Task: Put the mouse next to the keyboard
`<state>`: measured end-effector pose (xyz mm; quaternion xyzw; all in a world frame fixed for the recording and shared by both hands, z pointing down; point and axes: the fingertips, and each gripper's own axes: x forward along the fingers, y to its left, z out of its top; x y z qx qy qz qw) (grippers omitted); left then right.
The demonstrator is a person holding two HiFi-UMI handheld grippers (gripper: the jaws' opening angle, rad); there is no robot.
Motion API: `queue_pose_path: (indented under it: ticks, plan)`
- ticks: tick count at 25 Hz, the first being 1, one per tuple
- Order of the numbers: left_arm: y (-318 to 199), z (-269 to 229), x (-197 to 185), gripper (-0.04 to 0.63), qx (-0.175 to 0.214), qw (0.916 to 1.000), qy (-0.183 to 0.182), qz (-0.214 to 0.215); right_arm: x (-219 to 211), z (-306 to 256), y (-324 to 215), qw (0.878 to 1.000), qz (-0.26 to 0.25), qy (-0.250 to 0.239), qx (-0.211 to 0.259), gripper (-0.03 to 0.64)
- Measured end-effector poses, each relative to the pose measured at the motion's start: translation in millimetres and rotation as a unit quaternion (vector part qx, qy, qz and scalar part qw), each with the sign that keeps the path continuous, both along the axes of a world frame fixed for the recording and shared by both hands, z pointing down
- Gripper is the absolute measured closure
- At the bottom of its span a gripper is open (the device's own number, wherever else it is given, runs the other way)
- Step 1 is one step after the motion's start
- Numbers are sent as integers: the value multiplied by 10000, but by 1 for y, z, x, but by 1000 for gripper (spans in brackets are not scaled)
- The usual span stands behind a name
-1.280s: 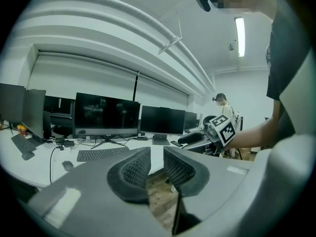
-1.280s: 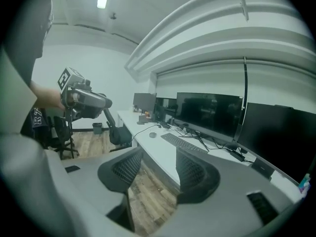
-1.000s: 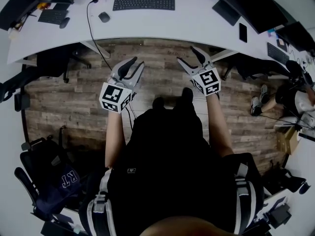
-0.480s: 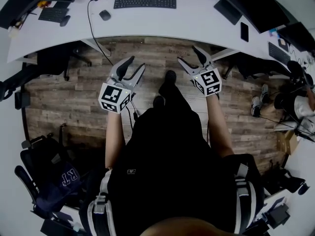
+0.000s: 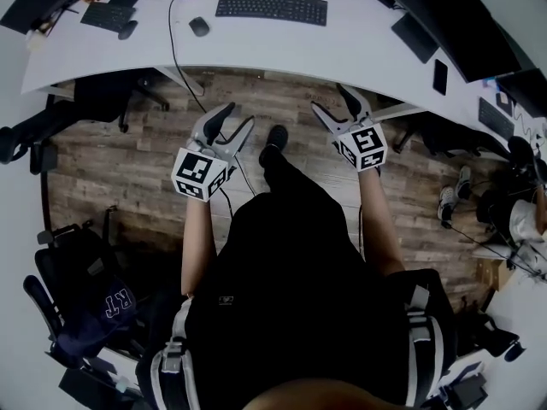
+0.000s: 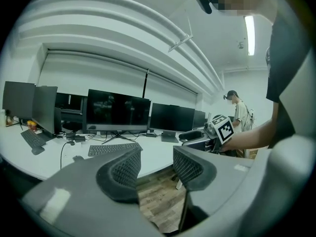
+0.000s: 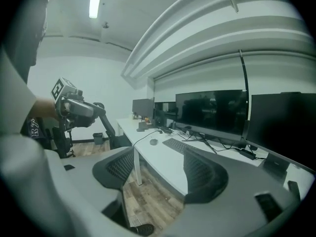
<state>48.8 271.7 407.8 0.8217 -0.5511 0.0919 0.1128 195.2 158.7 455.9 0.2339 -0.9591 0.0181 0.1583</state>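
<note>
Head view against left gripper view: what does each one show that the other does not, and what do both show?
Only the head view: a chair behind the person and a phone on the desk. Only the left gripper view: a ceiling light and a second person standing far off. Both: the keyboard, the mouse to its left, and the open right tool.

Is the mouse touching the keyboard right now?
No, the mouse sits on the white desk clearly apart from the keyboard, off its left end.
</note>
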Motion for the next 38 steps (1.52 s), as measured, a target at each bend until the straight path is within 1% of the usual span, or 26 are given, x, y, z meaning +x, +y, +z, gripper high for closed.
queue_pose_path:
  ticks: [3,8,14,20,25,33,38]
  plan:
    - [-8,4,-11,393,-100,9999,-96,-42,-11,1,-10,9999,-10,-102,-69,302]
    - [-16,9,-19,394,-232,9997,-38,-46,-26,11,-12,9994,-208,-114,-270,305]
    - [-28,9,-29,396,-287,9995,-72,-58,-41,15,-26,9992,-268,-109,-290,308]
    - [-39,12,-47,396,-418,9990,-166,-73,-61,11,-43,9989,-317,-209,-267,308]
    - [-52,13,-60,397,-455,9988,-189,-57,-76,15,-56,9988,-343,-190,-306,311]
    - [-83,16,-89,397,-489,9987,-92,-147,-102,12,-85,9987,-360,-135,-328,313]
    - [-106,14,-99,399,-488,9987,-64,-152,-113,11,-111,9987,-364,-100,-343,316]
